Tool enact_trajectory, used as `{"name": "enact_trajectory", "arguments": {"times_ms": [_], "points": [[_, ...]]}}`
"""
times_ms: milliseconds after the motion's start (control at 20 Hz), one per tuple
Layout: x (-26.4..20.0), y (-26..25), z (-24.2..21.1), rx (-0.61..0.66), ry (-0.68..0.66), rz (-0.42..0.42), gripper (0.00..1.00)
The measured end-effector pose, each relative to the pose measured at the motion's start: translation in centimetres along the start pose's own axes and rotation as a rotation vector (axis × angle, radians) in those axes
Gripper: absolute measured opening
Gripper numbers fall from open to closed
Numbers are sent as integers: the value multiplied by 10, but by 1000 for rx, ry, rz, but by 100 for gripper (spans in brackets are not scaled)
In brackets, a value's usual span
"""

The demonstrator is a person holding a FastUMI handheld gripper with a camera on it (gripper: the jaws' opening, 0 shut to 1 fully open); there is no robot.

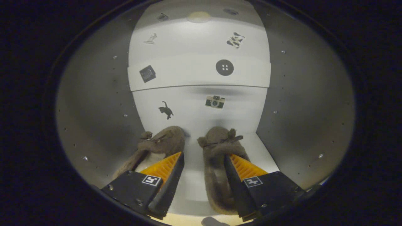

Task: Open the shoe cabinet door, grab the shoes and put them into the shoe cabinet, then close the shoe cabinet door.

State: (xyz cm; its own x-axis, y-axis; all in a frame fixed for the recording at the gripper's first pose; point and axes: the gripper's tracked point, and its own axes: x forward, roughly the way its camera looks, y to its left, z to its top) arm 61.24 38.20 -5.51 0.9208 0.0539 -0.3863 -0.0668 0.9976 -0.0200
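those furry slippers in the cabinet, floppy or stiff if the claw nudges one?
Probably soft: the right slipper shows thick fuzzy lining and a rounded, sagging collar. Likely light, so a nudge may slide it on the smooth white shelf floor. Unlikely to roll. The claw is open, straddling both slippers.

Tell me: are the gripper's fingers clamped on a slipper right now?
No. The gripper is open, its fingers over the two slippers on the cabinet floor.

I see stickers on the white back panels: a cat [165, 110] at ten o'clock of a camera [215, 102], a button [225, 67] at twelve, a dark cube [147, 73] beyond.
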Motion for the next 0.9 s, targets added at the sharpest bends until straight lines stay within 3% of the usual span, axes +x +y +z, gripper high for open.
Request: {"name": "enact_trajectory", "arguments": {"times_ms": [350,550,900], "points": [[-123,22,-5,-14,-185,87,81],[-212,32,-20,-29,-266,159,100],[-355,7,-58,-46,-368,208,100]]}}
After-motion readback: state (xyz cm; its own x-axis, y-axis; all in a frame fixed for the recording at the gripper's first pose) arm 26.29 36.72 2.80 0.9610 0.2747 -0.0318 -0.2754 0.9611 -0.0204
